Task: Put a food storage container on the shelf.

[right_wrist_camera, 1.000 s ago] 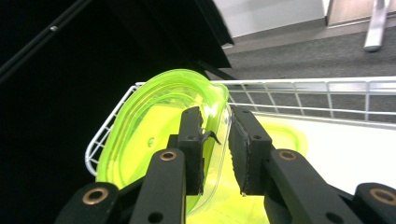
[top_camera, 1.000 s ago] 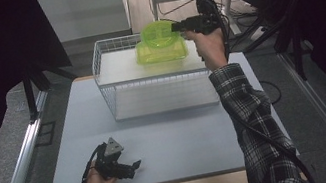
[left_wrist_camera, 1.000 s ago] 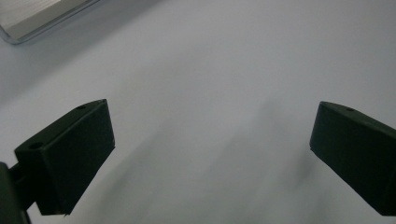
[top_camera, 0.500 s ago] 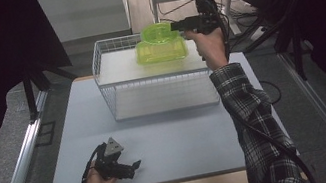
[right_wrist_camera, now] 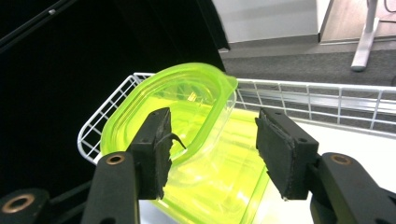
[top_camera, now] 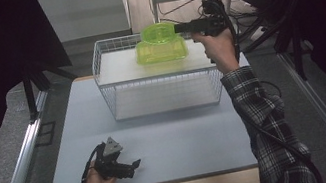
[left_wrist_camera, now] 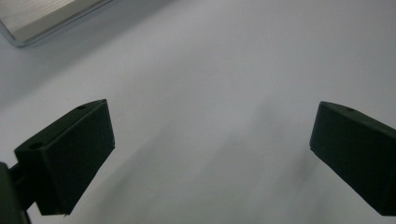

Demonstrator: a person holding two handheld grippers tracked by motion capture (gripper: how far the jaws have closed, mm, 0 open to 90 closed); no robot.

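As the green tub [right_wrist_camera: 187,140] now rests on the basket [top_camera: 114,87] shelf, R tool [right_wrist_camera: 212,154], jaws just opening, frees its rim; L tool [top_camera: 133,166] idles open on surface [top_camera: 184,138].

- We are seeing a wire basket [top_camera: 162,96] sitting at the far middle of the table mat [top_camera: 179,139].
- Two plastic containers are resting on the basket's top shelf: the lower container [top_camera: 162,52] is lying flat, and the upper container [top_camera: 158,32] is leaning on its far part.
- The right gripper [top_camera: 179,28] is hanging just right of the upper container.
- The left gripper [top_camera: 133,166] is lying on the mat near its front edge, well before the basket and to its left.
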